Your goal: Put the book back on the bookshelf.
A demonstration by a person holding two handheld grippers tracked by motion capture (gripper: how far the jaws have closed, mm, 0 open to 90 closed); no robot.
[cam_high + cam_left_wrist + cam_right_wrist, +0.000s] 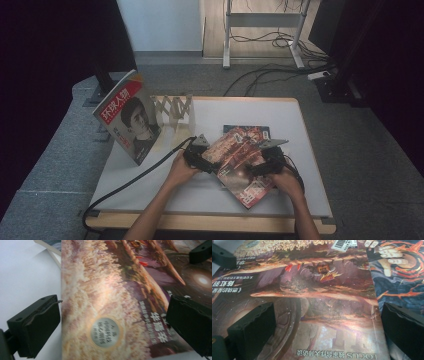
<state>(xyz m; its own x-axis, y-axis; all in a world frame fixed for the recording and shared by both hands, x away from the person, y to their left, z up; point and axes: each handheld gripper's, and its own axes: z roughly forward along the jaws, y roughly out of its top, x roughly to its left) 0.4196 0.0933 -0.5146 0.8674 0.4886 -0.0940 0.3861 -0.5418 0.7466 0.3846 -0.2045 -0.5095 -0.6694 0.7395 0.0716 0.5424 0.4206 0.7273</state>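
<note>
My left tool [204,159] has its jaws apart, straddling the near-left edge of the glossy magazine [240,162]; in the left gripper view 1 black padded jaw sits off the cover on bare white desk [22,277], the other over the printed cover [105,302]. I can't tell if the pads touch paper. My right tool [265,162] is also open, jaws set wide over the same magazine's right side in the right gripper view [324,302], not clamped.

Magazine: thin, flexible, shiny cover that glares under light, red-brown-purple art, rectangular, lying skewed between my 2 tools. A 2nd magazine [402,277] with dark blue and orange art lies under it, past my right tool's far side. Spine text upside down reads "LOCUS" plus Chinese characters; round silver sticker [105,333] near my left tool, white barcode label [343,244] at the far edge.

Beyond my left tool, a 3rd magazine [129,116] with red Chinese title and a portrait stands tilted against a pale wooden accordion rack [174,107]. Open white desk lies left of my left tool and toward me; the desk's wooden front edge is close behind my hands.
</note>
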